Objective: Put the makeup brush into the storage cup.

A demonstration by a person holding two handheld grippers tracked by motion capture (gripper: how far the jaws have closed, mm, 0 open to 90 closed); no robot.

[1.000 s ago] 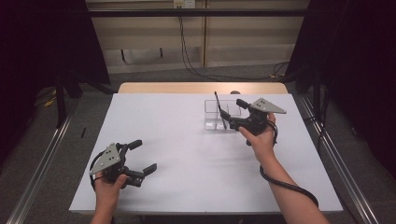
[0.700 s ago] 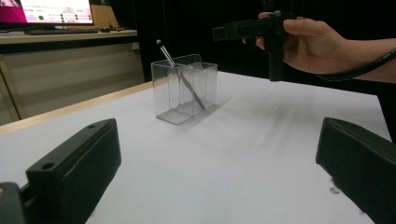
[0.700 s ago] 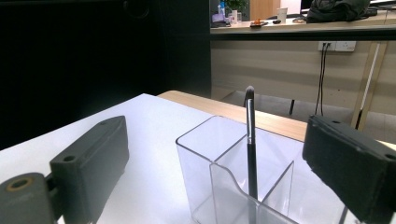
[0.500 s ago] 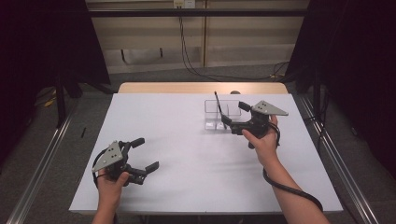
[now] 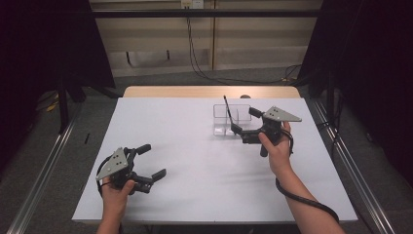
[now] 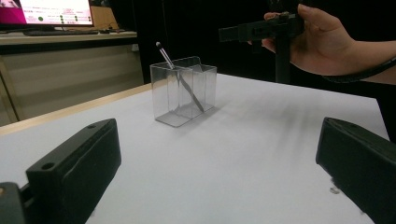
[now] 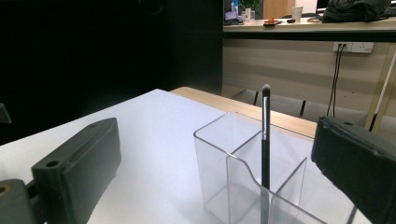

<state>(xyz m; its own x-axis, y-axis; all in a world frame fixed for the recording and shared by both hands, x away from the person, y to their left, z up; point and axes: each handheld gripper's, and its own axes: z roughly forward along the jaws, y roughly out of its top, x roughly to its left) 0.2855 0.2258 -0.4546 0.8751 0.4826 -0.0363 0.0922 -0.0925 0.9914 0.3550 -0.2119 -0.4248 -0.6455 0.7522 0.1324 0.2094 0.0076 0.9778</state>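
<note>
Brush [image 7: 265, 135] upright in clear organiser [image 5: 232, 120], directly ahead of right gripper [image 5: 242, 125], jaws spread, empty; left gripper [image 5: 150, 160] far off, likewise released.

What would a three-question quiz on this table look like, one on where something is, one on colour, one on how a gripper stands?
1. Where is the brush?
A. flat on the table
B. standing in the clear box
C. in a gripper

2. What colour is the brush handle?
A. black
B. red
C. white

3. How is the left gripper?
A. shut on the brush
B. open, holding nothing
C. shut on the box

Answers: 1 B, it leans inside a compartment; 2 A, dark in both gripper views; 3 B, jaws stand wide apart over the white table.
</note>
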